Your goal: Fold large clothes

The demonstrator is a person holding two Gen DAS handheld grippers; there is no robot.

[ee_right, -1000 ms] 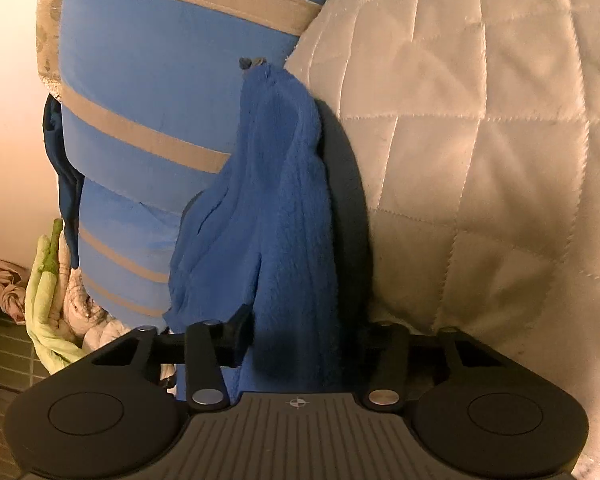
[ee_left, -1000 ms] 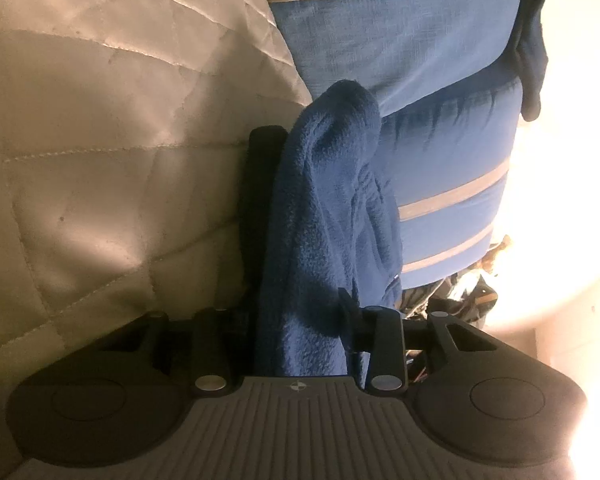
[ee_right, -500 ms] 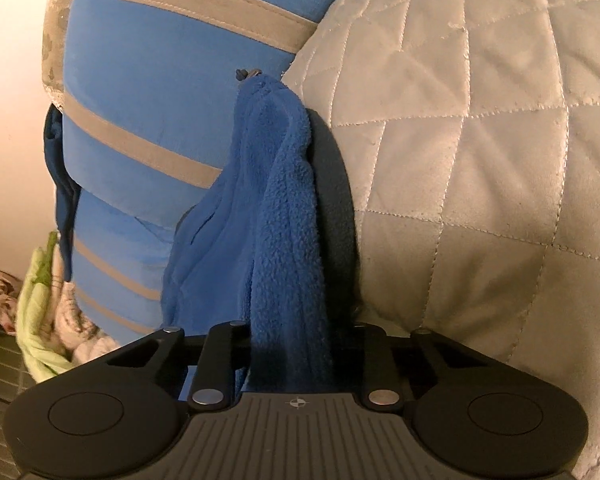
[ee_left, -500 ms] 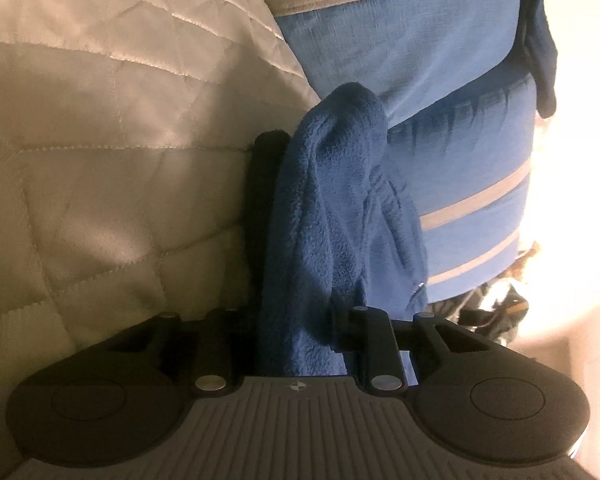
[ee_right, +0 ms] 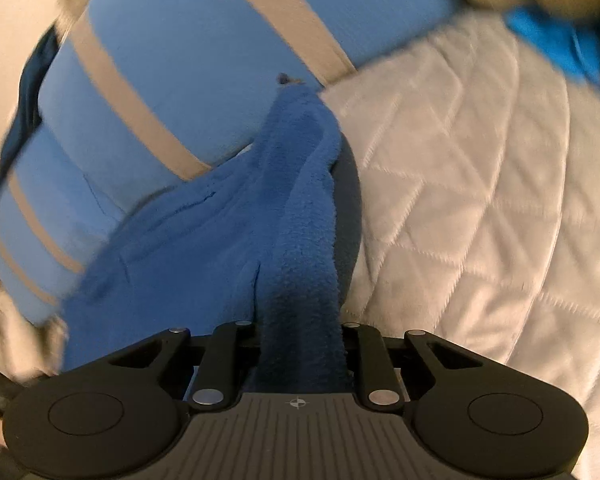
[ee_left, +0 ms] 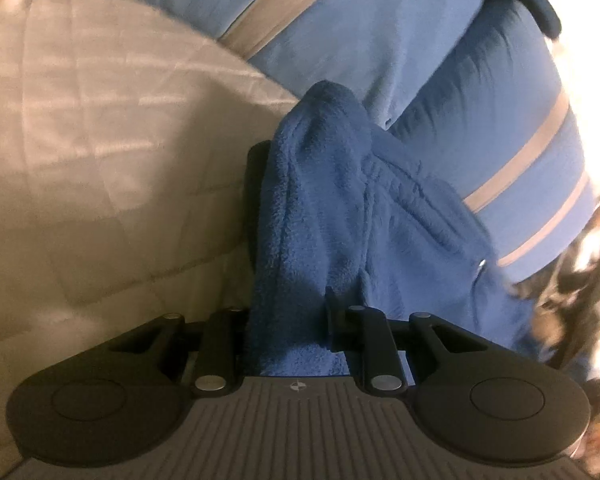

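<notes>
A large blue fleece garment (ee_left: pixel 400 40) with tan stripes lies spread over a cream quilt (ee_left: pixel 100 160). My left gripper (ee_left: pixel 296 184) is shut on a bunched edge of the fleece, which drapes over its right finger and hides it; the black left finger (ee_left: pixel 256 200) shows beside the cloth. In the right wrist view the same garment (ee_right: pixel 172 64) stretches away to the upper left. My right gripper (ee_right: pixel 320 184) is shut on another bunched edge of it. The fold covers its fingertips, with a dark finger (ee_right: pixel 350 216) visible on the right of the cloth.
The cream quilt (ee_right: pixel 480 200) fills the right side of the right wrist view. A brighter blue cloth (ee_right: pixel 560 48) lies at its far upper right. A blurred heap of other laundry (ee_left: pixel 580 280) sits past the garment's edge in the left wrist view.
Both grippers have swung while still holding the fleece: the garment's stripes now run at a slant in both views, and the scene is motion-blurred. The held folds look pulled tighter.
</notes>
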